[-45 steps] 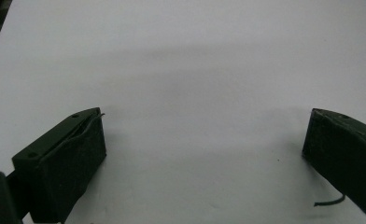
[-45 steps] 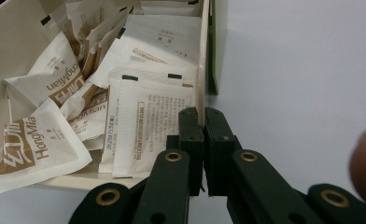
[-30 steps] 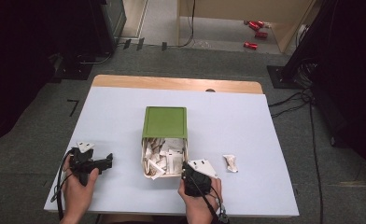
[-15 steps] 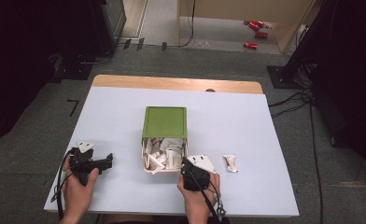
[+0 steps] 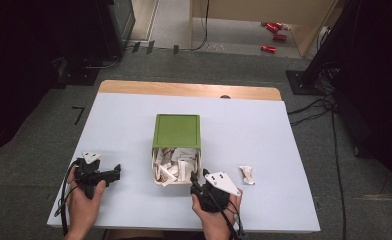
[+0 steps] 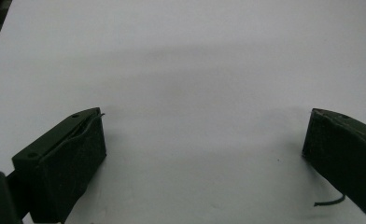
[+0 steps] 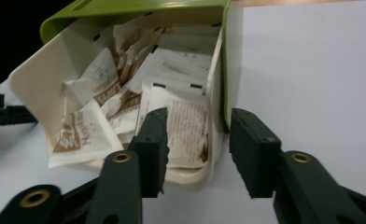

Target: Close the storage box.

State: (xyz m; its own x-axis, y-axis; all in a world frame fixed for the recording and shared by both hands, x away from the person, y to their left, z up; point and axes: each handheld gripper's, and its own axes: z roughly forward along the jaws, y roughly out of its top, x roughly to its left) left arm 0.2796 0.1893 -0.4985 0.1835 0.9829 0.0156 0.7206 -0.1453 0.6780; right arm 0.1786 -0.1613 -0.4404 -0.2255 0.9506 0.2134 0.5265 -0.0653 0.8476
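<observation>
Overhead first: my table [image 5: 134, 120] is pale and rectangular, and a green-lidded box [image 5: 177, 131] lies on its side at the middle, its open cream mouth turned toward me and stuffed with white and brown sachets [image 5: 174, 165]. My right gripper [image 5: 198, 181] sits at the near right corner of that box's mouth, held in my right hand [image 5: 215, 210], with its grey three-cornered plate on top. One loose sachet [image 5: 246, 174] lies on the table to the right of the box, apart from it and just beyond my right gripper. My left gripper [image 5: 117, 172] rests well to the left of the box, near my edge of the table, gripped by my left hand [image 5: 83, 200] and pointing toward the box.

Next, the left gripper view: my left gripper [image 6: 204, 140] has its two black jaws spread wide, one at each side, with bare white table between them and nothing held.

Last, the right gripper view: my right gripper [image 7: 197, 140] is partly open. Its left jaw reaches inside the box's mouth in front of a sachet [image 7: 186, 121], and its right jaw stands outside, so the cream side wall of the box [image 7: 216, 112] sits between them. I cannot tell whether either pad touches that wall. The sachets are heaped loosely inside, some leaning toward the mouth.
</observation>
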